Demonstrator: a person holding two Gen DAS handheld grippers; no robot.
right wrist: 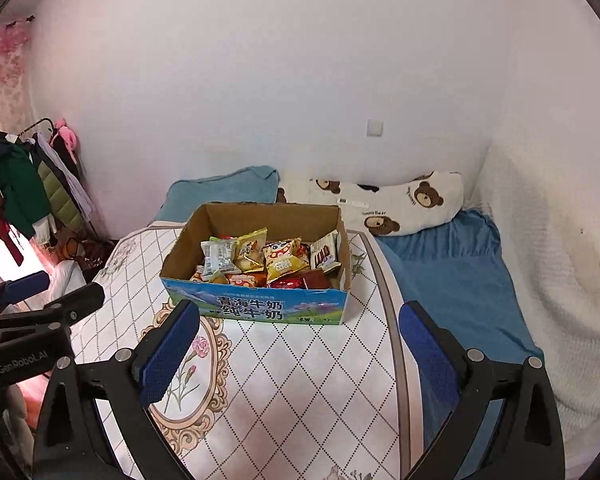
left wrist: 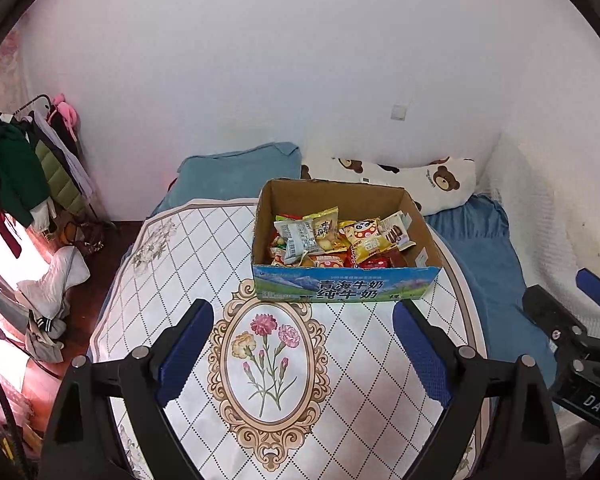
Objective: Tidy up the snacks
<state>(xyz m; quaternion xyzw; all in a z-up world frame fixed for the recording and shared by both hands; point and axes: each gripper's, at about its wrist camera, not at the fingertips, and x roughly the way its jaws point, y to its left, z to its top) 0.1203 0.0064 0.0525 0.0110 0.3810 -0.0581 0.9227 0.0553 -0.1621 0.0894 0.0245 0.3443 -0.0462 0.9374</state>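
A: What's the biggest thing in front of you?

B: The round table (left wrist: 172,280), under its diamond-patterned cover with a framed carnation motif (left wrist: 266,358). It stands against a bed with a blue sheet (right wrist: 452,280) and a bear-print pillow (right wrist: 412,200).

A: And the container?

B: Your cardboard milk carton (left wrist: 342,288), top cut open, sits on the table's far side. It's piled with wrapped snacks: a yellow cartoon-face packet (left wrist: 365,240) near the middle, a white packet (left wrist: 298,236) to its left, a chocolate-wafer packet (right wrist: 325,253) leaning on the right wall, red packets (right wrist: 300,282) along the front.

A: Your grippers?

B: Your left gripper (left wrist: 304,344) has its fingers spread wide, holding nothing, above the motif. Your right gripper (right wrist: 300,350) is equally wide and empty, short of the carton's front.
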